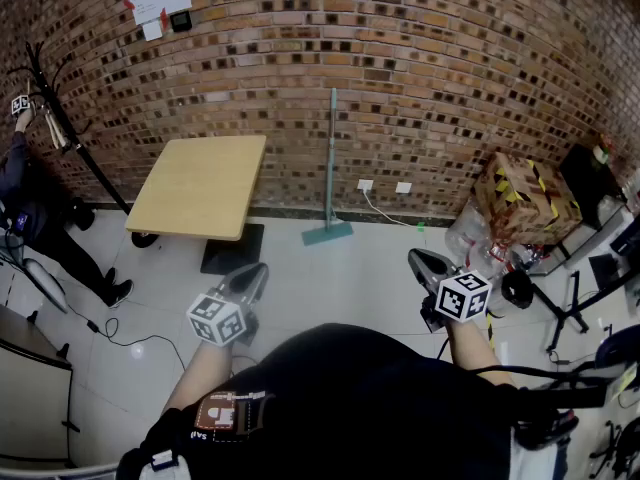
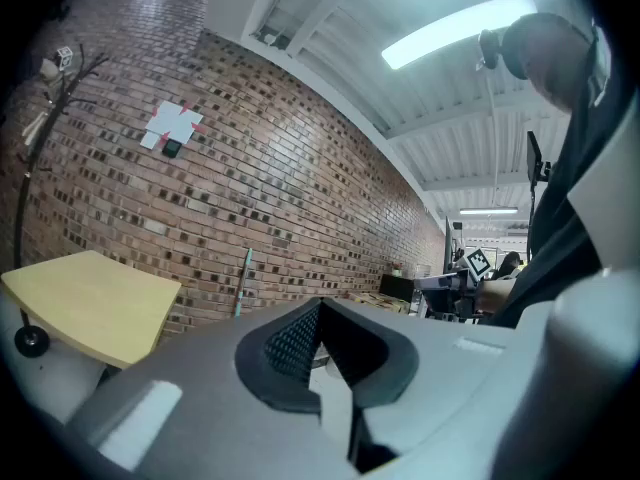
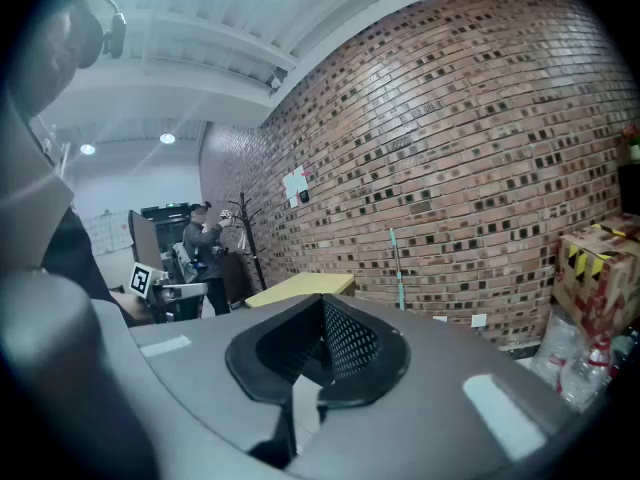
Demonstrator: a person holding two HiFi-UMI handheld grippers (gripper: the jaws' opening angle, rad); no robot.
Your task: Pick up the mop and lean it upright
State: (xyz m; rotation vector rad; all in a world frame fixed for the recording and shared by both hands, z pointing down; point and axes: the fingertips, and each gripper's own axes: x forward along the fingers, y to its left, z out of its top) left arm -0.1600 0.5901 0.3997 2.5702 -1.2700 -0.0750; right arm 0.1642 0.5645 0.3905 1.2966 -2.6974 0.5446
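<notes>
The mop (image 1: 331,163) stands upright against the brick wall, its teal handle vertical and its teal head (image 1: 327,232) flat on the floor. It also shows small and far off in the left gripper view as a thin teal mop handle (image 2: 241,283), and in the right gripper view as the same mop (image 3: 397,268). My left gripper (image 1: 255,276) is held low in front of me, shut and empty. My right gripper (image 1: 420,262) is also shut and empty, well short of the mop.
A light wooden table (image 1: 200,184) on a black base stands left of the mop. A taped cardboard box (image 1: 525,198) and plastic bags lie at the right. A coat stand (image 1: 62,128) and a person (image 1: 30,208) are at the far left. Wall sockets (image 1: 366,185) sit right of the mop.
</notes>
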